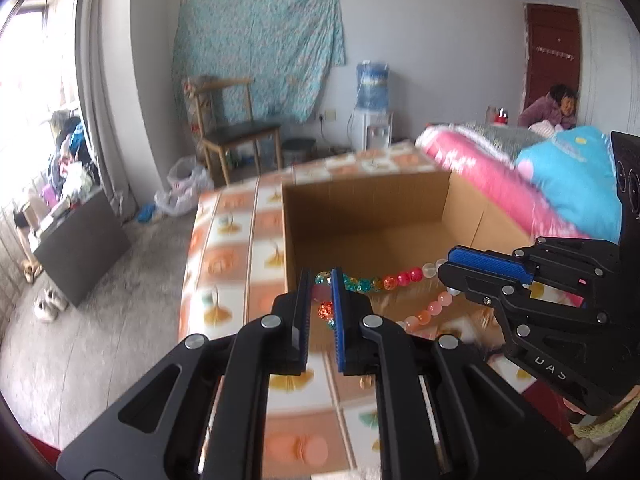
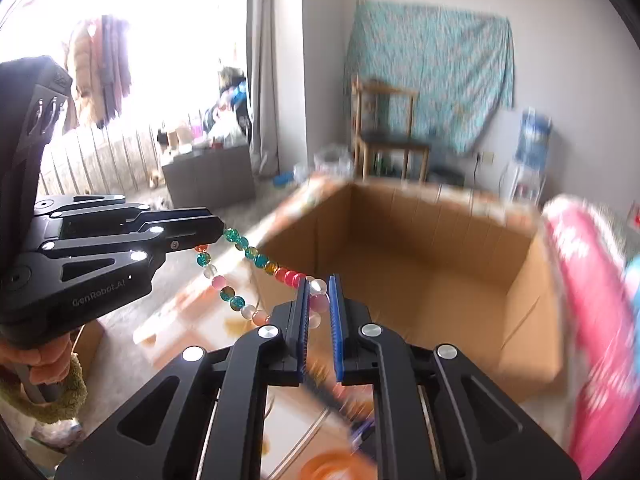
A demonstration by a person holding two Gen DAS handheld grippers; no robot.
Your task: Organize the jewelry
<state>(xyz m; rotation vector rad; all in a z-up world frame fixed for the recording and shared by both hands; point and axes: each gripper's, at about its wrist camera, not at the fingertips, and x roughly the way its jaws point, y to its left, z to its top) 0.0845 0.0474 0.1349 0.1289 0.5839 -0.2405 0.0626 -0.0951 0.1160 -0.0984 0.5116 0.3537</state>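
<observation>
Closest to view, the left gripper [image 1: 321, 292] pinches one end of a bead necklace [image 1: 384, 282] between its blue pads, its fingers closed tight on a few beads. Off to its right, the right gripper [image 2: 319, 300] clamps the other end the same way, a pale bead and a pink one caught between its pads. In the right wrist view a hand [image 2: 48, 358] with a fuzzy green cuff shows under the left tool.

Going by size: a bed [image 1: 240, 240] with an orange-and-white patterned cover fills the middle of the room, and a pink quilt [image 1: 480, 172] lies bunched along its far side with a blue pillow [image 1: 568, 176] on top. An open cardboard box [image 1: 360, 216] sits on the cover, its inside bare brown. A teal floral sheet [image 1: 260, 56] hangs on the back wall, with a wooden chair [image 1: 236, 128] in front of it and a water dispenser [image 1: 372, 108] further right. A dark cabinet [image 1: 80, 248] stands by the bright window. A person [image 1: 552, 110] in purple sits near the red door.

The necklace hangs in the air between the two grippers, just at the box's near edge, its double strand of teal, amber, red, pink and clear beads sagging slightly. Both views are blurred toward the edges.
</observation>
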